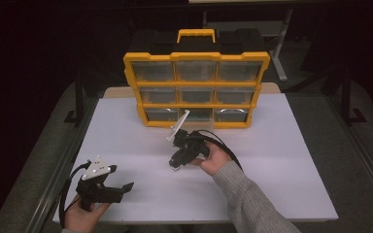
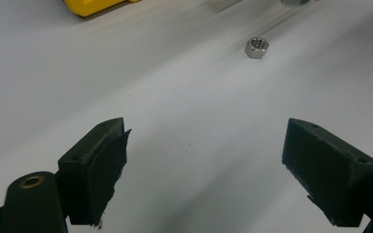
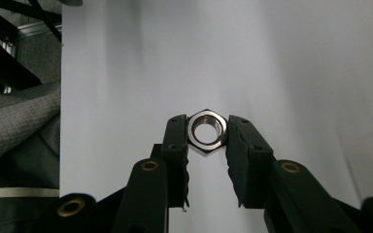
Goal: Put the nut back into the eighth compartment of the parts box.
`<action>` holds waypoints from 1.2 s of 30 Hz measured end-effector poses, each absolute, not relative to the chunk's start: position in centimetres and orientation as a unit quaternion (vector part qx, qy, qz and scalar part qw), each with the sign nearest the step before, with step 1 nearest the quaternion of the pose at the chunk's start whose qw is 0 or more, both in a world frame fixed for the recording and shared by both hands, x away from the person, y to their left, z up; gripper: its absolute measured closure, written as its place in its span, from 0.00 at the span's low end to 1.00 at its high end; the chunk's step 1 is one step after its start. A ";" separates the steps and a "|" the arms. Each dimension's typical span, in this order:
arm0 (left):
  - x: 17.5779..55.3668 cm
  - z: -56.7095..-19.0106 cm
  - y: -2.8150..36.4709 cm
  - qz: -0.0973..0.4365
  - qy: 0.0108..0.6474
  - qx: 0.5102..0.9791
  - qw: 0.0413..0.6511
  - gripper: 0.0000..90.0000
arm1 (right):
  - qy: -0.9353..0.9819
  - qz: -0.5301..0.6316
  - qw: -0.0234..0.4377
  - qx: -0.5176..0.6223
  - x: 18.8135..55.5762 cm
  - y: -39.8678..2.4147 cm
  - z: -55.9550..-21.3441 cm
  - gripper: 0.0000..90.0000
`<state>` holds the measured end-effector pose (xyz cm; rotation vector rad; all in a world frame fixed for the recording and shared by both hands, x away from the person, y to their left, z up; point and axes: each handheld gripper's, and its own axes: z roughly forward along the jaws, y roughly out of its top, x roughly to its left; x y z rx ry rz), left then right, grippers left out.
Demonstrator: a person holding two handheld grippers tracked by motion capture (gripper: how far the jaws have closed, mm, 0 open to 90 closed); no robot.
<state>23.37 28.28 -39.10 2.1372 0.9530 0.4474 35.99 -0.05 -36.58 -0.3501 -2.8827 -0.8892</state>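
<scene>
My right gripper (image 3: 207, 127) is shut on a steel hex nut (image 3: 207, 134), pinched by its flat sides between the two black pads with its threaded hole facing the camera. In the high view that gripper (image 1: 176, 164) hangs over the middle of the white table (image 1: 272, 165), tips pointing down and left, just in front of the yellow organizer (image 1: 196, 58). My left gripper (image 1: 121, 178) rests at the table's near left corner, jaws wide open with nothing between them. In the left gripper view (image 2: 206, 131) a second hex nut (image 2: 256, 47) lies on the table some way ahead.
The yellow organizer stands upright at the back of the table, with three rows of clear drawers (image 1: 196, 71) and a carry handle (image 1: 195, 34). A grey sleeve (image 1: 247, 199) reaches in from the bottom right. Dark floor and metal frame rails (image 1: 53, 179) border the table.
</scene>
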 end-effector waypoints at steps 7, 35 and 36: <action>23.4 -39.1 28.3 0.173 0.371 0.835 0.369 0.18 | -0.943 -0.306 0.041 -0.122 37.0 -1.0 -34.3 0.77; 23.3 -39.0 28.4 0.172 0.373 0.832 0.372 0.18 | -0.928 -0.329 -0.006 -0.177 41.3 -4.6 -28.3 0.77; 23.3 -39.0 28.4 0.173 0.372 0.833 0.372 0.18 | -0.927 -0.329 -0.006 -0.182 41.4 -4.7 -28.3 0.77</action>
